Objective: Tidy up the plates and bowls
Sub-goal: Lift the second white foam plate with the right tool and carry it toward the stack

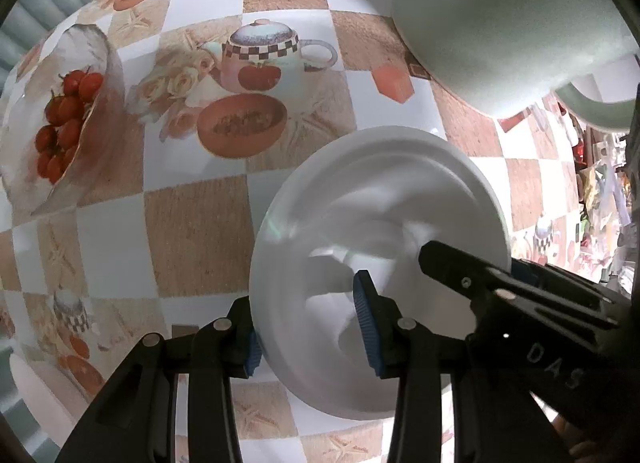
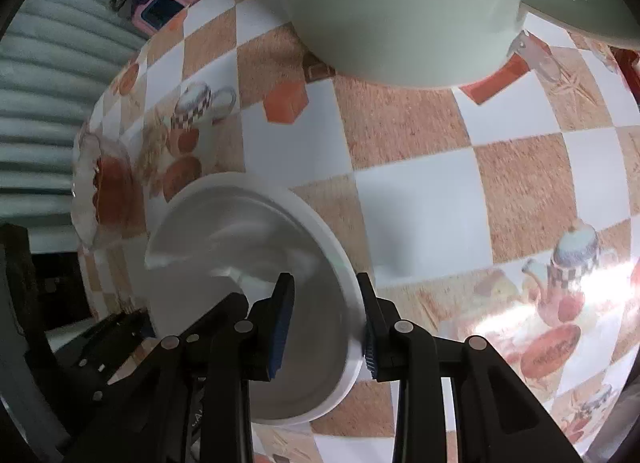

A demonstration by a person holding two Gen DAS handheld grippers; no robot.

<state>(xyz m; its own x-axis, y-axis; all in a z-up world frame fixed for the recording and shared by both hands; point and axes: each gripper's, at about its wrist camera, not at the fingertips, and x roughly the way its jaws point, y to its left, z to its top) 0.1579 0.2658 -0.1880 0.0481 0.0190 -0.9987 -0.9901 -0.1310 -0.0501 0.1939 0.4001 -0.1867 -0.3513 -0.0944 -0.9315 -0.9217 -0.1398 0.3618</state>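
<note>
Both grippers, left [image 1: 312, 327] and right [image 2: 326, 323], clamp opposite rims of 1 white bowl [image 1: 380, 223] on the checkered tablecloth [image 1: 192, 231].

A home dining spot, by the look of it: the tabletop [image 1: 192, 223] wears a glossy checked oilcloth printed with teapots, roses and tomatoes, a white ceramic plate [image 1: 340, 199] and pale green mug [image 1: 500, 23] stand on it, and pink plastic stools [image 2: 168, 3] sit beyond its edge.
</note>
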